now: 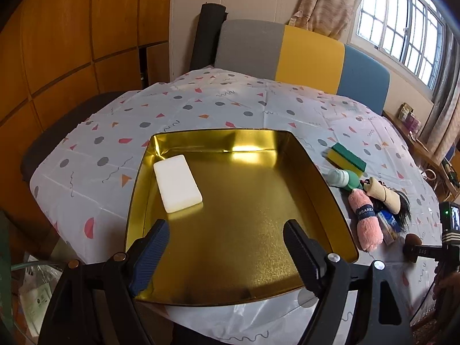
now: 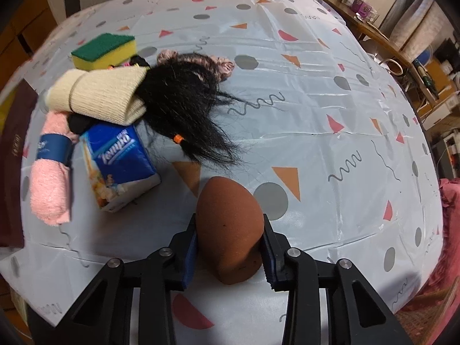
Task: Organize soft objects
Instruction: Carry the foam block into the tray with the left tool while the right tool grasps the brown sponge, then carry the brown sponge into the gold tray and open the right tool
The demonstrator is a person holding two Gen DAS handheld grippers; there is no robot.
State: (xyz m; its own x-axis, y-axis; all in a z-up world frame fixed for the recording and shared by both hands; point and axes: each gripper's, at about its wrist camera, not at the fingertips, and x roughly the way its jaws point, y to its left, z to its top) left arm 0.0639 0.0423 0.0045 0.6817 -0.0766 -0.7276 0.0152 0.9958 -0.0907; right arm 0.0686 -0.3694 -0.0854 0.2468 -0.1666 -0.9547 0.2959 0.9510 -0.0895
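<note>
the brown makeup sponge point(image 2: 230, 230) is clamped on the tabletop point(image 2: 316, 115) by the right hand-held gripper point(image 2: 230, 247), its base partly hidden, while the left hand-held gripper point(image 1: 227, 241) is held agape, empty, over the gold tray point(image 1: 244, 230).

Left wrist overlooks tray point(image 1: 339, 201) — right wrist, steeper, nearer; both share sponge point(image 1: 347, 157).

- Gold tray point(image 1: 287, 141): we see glossy, mirror-like metal.
- Tablecloth point(image 2: 302, 109): we note shiny, creased plastic.
- Brown sponge point(image 2: 230, 230): matt foam.
- Pink towel point(image 2: 49, 189): fluffy cloth.
</note>
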